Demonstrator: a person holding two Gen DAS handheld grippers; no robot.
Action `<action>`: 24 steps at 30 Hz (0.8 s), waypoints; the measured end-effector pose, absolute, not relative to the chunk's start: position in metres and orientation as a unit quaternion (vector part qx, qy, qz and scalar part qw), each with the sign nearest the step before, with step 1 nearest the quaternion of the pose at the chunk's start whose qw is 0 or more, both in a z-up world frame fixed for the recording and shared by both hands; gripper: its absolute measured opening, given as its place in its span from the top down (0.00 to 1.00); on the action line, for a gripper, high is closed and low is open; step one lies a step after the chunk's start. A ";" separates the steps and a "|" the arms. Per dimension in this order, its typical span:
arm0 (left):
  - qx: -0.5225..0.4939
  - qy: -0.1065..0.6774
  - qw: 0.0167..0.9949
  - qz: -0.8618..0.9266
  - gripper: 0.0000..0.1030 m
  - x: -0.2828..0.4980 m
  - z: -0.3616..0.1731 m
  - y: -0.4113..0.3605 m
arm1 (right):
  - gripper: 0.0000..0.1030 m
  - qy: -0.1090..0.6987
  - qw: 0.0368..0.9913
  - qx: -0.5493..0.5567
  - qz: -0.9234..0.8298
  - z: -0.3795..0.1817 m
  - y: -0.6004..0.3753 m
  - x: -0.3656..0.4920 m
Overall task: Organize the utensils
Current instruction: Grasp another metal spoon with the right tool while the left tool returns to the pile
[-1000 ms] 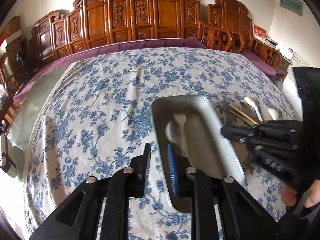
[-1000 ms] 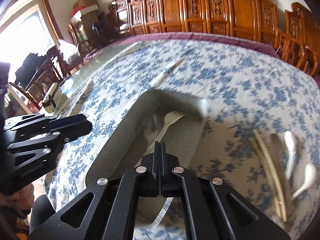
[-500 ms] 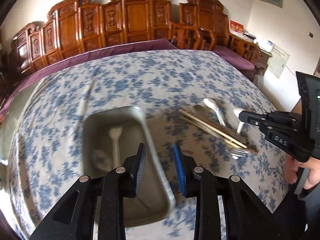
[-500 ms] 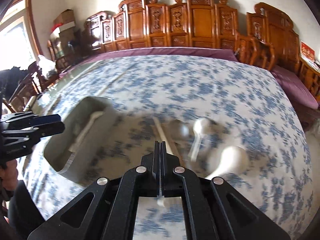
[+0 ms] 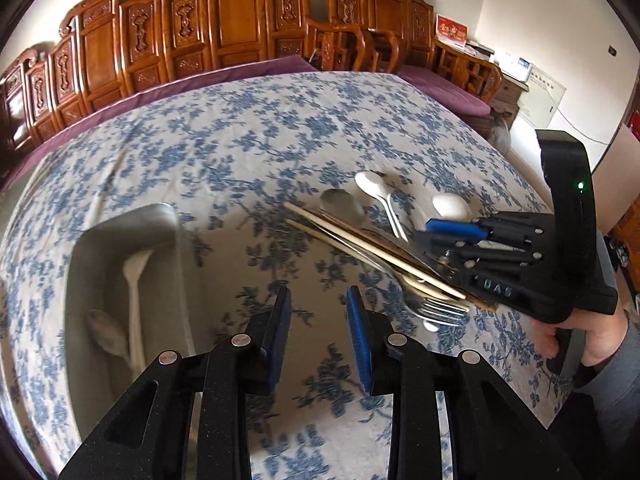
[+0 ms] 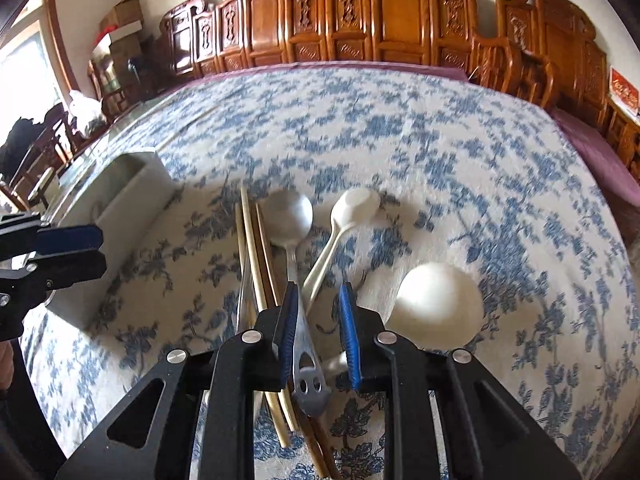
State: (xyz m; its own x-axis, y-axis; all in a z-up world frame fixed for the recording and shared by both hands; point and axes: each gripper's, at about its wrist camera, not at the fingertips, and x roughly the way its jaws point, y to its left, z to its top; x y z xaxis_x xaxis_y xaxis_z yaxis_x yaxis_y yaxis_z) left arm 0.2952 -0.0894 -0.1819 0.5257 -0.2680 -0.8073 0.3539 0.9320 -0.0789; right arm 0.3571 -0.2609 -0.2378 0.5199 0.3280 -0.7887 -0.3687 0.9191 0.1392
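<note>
The step in hand looks like picking the next utensil from the loose pile on the desk (image 6: 460, 152). To do it well, the right gripper (image 6: 318, 320) should settle on one handle only and close squarely, leaving the chopsticks (image 6: 256, 264) undisturbed. Its jaws have just been opening and stand apart, unclamped; the metal spoon (image 6: 292, 216) has its handle between them at lower centre, beside the white spoon (image 6: 352, 208). The left gripper (image 5: 318, 326) hangs open and empty between the pile and the tray (image 5: 160, 216) at lower left.

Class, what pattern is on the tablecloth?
Blue flowers on white tablecloth; clearest in the right wrist view.
</note>
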 end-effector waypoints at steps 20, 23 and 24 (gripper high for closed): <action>0.037 0.472 0.863 -0.177 0.74 0.300 -0.206 -0.112 | 0.77 0.493 0.841 0.008 0.224 -0.245 -0.256 0.366; 0.041 0.471 0.864 -0.175 0.74 0.295 -0.202 -0.112 | 0.79 0.492 0.843 -0.009 0.215 -0.248 -0.253 0.365; 0.042 0.470 0.864 -0.174 0.74 0.294 -0.201 -0.112 | 0.80 0.491 0.844 -0.010 0.214 -0.248 -0.253 0.365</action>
